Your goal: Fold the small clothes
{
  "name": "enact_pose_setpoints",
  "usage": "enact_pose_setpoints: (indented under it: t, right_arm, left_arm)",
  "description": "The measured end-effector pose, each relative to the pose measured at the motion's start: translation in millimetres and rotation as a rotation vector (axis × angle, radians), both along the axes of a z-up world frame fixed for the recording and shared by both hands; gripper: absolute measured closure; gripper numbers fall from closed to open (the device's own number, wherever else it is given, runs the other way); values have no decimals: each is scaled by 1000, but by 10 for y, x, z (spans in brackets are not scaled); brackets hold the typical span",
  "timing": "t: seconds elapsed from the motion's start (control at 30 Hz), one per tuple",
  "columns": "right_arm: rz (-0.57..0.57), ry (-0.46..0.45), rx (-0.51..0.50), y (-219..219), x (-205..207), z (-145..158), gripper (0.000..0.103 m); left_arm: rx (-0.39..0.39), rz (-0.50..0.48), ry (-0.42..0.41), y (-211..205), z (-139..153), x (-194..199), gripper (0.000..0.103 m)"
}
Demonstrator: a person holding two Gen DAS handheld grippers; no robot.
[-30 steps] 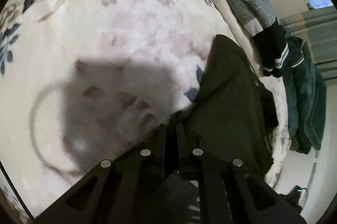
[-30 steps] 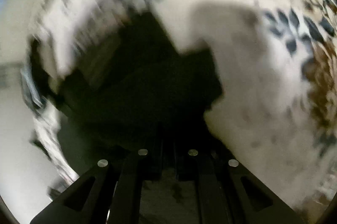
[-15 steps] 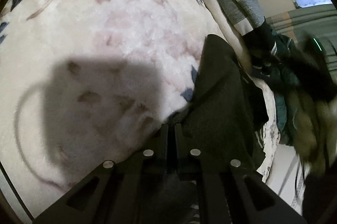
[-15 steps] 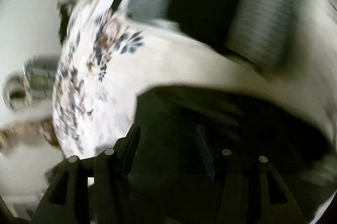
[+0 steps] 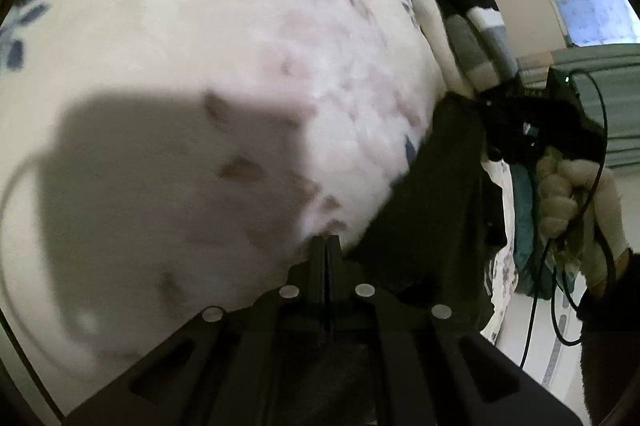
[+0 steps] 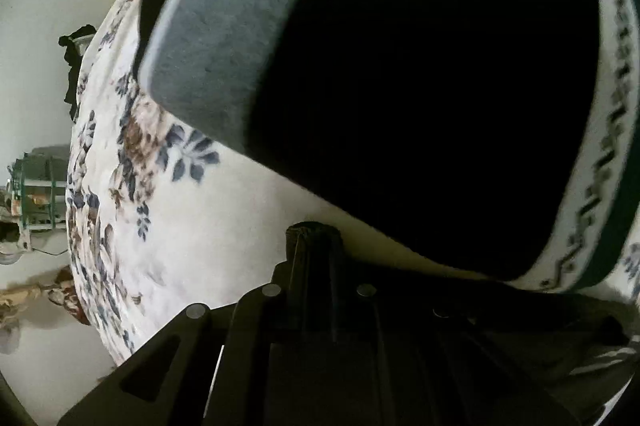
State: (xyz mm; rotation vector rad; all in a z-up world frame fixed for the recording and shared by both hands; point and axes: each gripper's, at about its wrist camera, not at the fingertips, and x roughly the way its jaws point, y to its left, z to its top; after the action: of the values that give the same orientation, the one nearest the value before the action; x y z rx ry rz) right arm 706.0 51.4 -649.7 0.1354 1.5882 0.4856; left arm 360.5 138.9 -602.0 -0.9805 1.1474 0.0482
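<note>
In the left wrist view the left gripper sits at the lower centre of the frame with its two fingers pressed flat together, clenched, their tips at the edge of a dark garment that spreads from the lower centre up toward the right; whether a fold of that cloth is pinched between the tips cannot be told. The garment lies on a cream blanket printed with blue and brown flowers, and a broad shadow falls over the blanket at the left of the frame. At the upper right of the same view a black, grey and white striped garment lies on the blanket's far edge, and just below it the right gripper reaches in from the right, carried by a gloved hand with a cable trailing down. In the right wrist view the right gripper stands at the lower centre, its jaws closing, the tips close together over the blanket; nothing shows clearly between them. The striped garment, its grey band and patterned white trim, fills the upper right of that frame, just beside the fingertips.
</note>
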Motion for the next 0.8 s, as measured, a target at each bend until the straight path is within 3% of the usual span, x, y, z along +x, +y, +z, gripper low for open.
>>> enact_pose_setpoints:
  t: [0.07,0.1,0.13,0.2,0.27,0.33,0.37,0.4,0.57,0.7,0.8]
  right_arm:
    - [-6,50,31,-16,-11,-24,90]
    - [-22,74,47,-82,-21,8,74]
    - [-36,84,60,-107,-74,32,49]
    - [-94,58,111,-359,-214,261,31]
    - [-151,31,133,-754,-438,509,31]
    - [-238,23,142,-1319,-772,740,31]
    - [-299,29,138,-1675,-1031,834,31]
    - [-338,38,132,-1893,-1211,880,31]
    - [-621,101,32,-3500,-2403,1056,31]
    - [-756,146,-4,-4419,-2969,1034,31]
    - [-786,157,10,-4949,-3113,932,31]
  left_arm:
    - [17,-18,17,27,74,-3,102]
    - [53,-34,42,29,137,3,102]
    - [84,-52,54,25,209,16,102]
    - [166,-102,71,-14,344,66,102]
    - [290,-173,90,-95,493,153,98]
    - [405,-233,105,-189,624,239,69]
    - [452,-254,103,-240,690,292,34]
    - [493,-268,87,-286,761,335,17]
    - [612,-346,4,-654,1015,507,16]
    - [625,-366,-30,-1051,1098,516,14]
    - [674,-390,-11,-1357,1107,436,14]
